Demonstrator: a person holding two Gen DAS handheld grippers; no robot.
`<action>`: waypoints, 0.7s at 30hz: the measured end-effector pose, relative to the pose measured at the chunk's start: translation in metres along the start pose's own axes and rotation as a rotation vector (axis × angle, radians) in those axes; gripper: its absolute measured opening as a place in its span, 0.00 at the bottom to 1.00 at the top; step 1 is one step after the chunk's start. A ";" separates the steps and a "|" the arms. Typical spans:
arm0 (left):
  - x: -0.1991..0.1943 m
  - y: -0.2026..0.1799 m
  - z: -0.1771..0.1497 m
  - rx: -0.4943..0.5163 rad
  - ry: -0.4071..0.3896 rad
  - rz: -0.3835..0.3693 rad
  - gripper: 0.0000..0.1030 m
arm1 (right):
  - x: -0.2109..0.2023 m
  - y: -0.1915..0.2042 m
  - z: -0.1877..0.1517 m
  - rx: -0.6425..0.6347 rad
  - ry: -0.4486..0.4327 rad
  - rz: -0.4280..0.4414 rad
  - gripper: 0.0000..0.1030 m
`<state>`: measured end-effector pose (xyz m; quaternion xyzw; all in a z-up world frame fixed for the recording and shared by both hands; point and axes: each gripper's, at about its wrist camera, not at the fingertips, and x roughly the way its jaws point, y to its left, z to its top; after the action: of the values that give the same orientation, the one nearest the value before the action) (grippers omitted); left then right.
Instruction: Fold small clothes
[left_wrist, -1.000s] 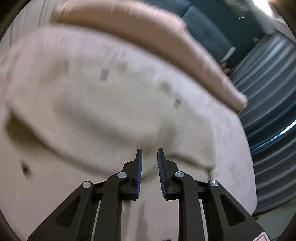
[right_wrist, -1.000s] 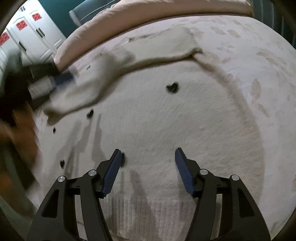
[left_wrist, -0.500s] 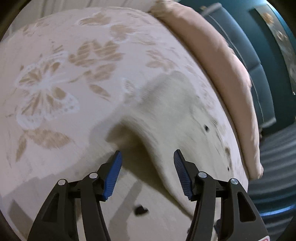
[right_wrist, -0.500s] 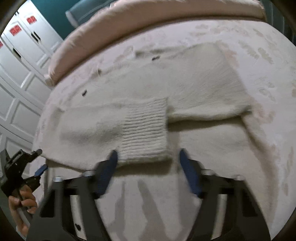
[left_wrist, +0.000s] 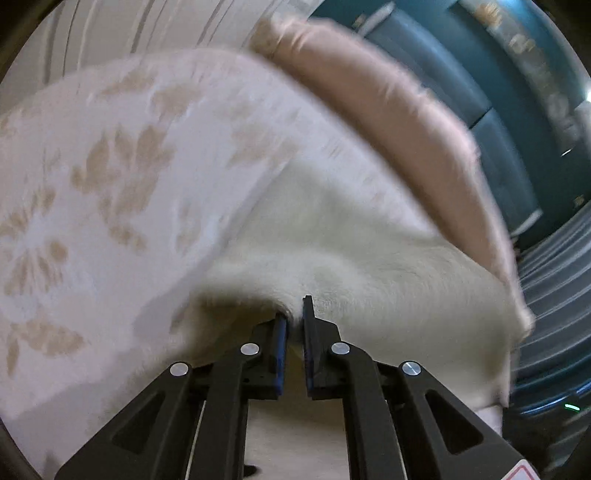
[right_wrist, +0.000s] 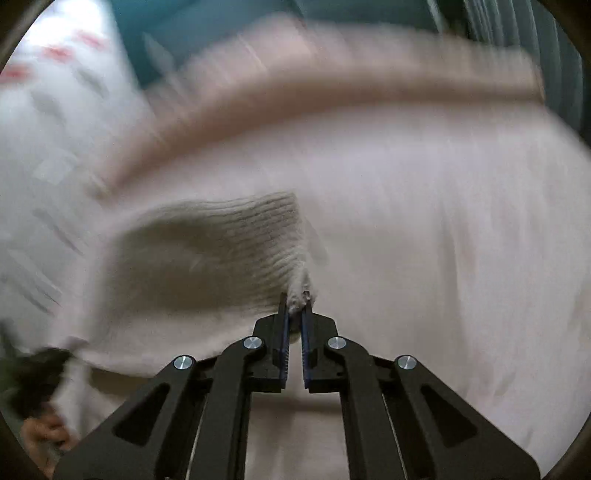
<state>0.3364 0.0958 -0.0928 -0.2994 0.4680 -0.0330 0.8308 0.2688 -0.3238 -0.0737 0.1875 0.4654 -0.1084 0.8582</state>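
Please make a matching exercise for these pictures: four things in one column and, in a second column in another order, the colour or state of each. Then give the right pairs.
Things:
1. left tongs
2. right tongs
3. long cushion at the far edge of the bed
4. bedspread

Colour or state:
A. pale, with a tan flower and leaf pattern
B. shut on the ribbed cuff of the cream sweater
C. plain dusty pink
D. shut on a fuzzy, unribbed edge of the cream sweater

Right pairs: 1-D, 2-B, 3-C, 4-A
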 end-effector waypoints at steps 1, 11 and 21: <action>0.012 0.004 -0.006 -0.018 0.038 0.010 0.05 | 0.012 -0.007 -0.008 0.012 0.025 -0.008 0.04; 0.014 0.001 -0.011 0.031 0.025 0.046 0.05 | 0.019 -0.026 -0.021 0.048 0.010 0.059 0.04; -0.012 0.032 0.005 -0.182 0.005 -0.094 0.50 | 0.019 -0.020 -0.016 0.160 0.054 0.160 0.40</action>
<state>0.3268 0.1282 -0.0991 -0.3954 0.4565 -0.0300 0.7965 0.2596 -0.3354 -0.1025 0.2947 0.4619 -0.0710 0.8335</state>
